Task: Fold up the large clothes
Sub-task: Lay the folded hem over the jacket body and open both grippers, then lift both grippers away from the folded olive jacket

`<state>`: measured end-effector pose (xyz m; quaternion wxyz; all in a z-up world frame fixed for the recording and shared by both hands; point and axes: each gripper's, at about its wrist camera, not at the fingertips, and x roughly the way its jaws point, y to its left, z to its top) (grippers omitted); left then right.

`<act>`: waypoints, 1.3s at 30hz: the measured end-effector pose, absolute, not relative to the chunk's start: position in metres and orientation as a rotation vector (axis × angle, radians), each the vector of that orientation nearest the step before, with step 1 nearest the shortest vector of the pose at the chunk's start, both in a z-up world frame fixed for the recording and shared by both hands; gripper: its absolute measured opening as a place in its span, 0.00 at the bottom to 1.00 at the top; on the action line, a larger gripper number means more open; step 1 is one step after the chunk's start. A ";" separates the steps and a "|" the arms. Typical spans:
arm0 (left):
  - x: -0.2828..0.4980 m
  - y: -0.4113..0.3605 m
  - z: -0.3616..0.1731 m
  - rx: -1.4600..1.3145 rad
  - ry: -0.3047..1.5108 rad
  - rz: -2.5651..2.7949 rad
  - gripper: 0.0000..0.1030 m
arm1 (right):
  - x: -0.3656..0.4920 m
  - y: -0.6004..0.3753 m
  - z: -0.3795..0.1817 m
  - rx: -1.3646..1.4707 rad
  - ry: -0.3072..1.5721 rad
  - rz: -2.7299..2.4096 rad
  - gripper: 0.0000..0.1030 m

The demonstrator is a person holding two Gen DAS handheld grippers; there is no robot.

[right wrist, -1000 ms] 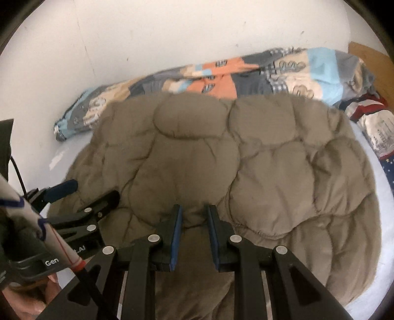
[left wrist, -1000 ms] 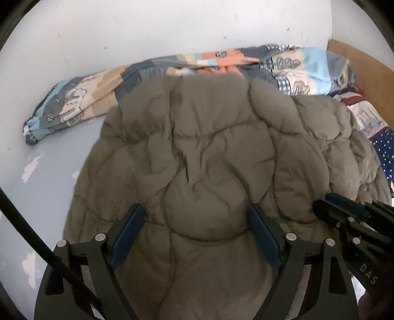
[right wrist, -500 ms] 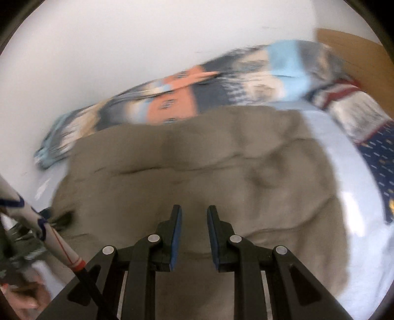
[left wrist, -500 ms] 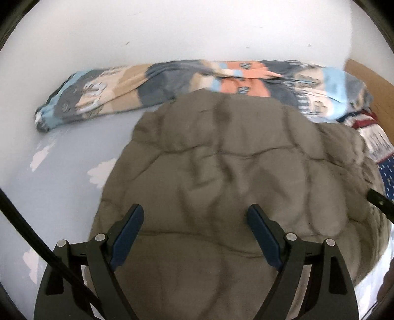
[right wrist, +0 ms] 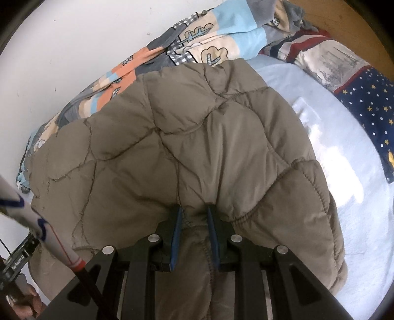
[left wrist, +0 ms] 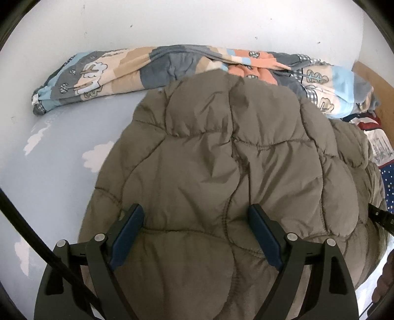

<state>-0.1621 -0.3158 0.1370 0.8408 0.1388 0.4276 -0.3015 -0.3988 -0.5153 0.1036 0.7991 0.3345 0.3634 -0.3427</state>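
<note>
Quilted khaki jacket (right wrist: 187,137): spread on bed (right wrist: 327,137), reaching toward wall-side edge. Right gripper (right wrist: 194,221) jaws pinch its near hem; left gripper (left wrist: 197,233) jaws spread wide above it.

Along the far edge of the bed (left wrist: 56,177), against the white wall (left wrist: 197,22), I see a rolled patchwork blanket (left wrist: 103,71) in grey, beige, pale blue and orange with tree prints. The bed's sheet is pale blue with white cloud shapes. At the bed's far right corner lies a pillow (right wrist: 327,61) with red stripes and a navy, starred part, beside a brown wooden board (right wrist: 344,19).
</note>
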 end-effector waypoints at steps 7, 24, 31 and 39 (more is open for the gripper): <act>-0.177 -0.309 0.161 0.292 0.820 -0.602 0.84 | -0.386 -0.477 0.152 0.581 0.723 -0.681 0.21; -0.203 -0.302 0.156 0.403 0.736 -0.542 0.84 | -0.355 -0.411 0.139 0.464 0.822 -0.525 0.25; -0.249 -0.275 0.216 0.361 0.521 -0.529 0.84 | -0.403 -0.408 0.187 0.462 0.703 -0.586 0.25; -0.322 -0.211 0.281 0.323 0.347 -0.532 0.84 | -0.487 -0.393 0.242 0.539 0.514 -0.638 0.37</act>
